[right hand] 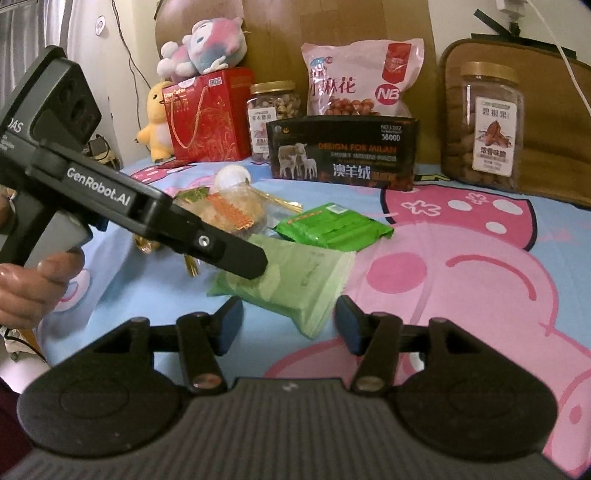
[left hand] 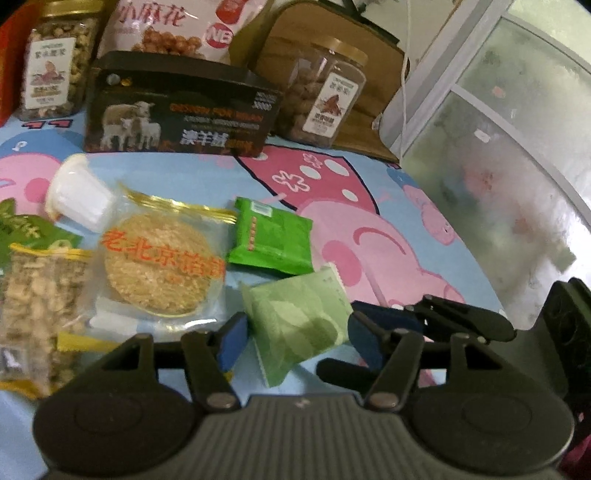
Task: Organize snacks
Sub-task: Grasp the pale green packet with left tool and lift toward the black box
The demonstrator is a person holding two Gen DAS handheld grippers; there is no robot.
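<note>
- Pale green pouch sat nearest, lying on the cartoon bedsheet between the blue pads of the left hand-held gripper.
- Left hand-held gripper was about half open; pads flanked the pouch but whether they pressed on it was unclear, so no grip claimed.
- Right hand-held gripper was also about half open, pads apart around the near corner of the same pale green pouch, apparently not squeezing.
- From the right wrist view, the left tool's black finger lay over the far end of the pouch; a hand held its handle.
- Step in hand, as I read it: picking the pouch out of the loose pile. The next move would call for one gripper to close on it, the other to back off.
- Just beyond: bright green packet, round cake in clear wrap, white cup on its side.
- Far row: black box, two nut jars, pink bag.
</note>
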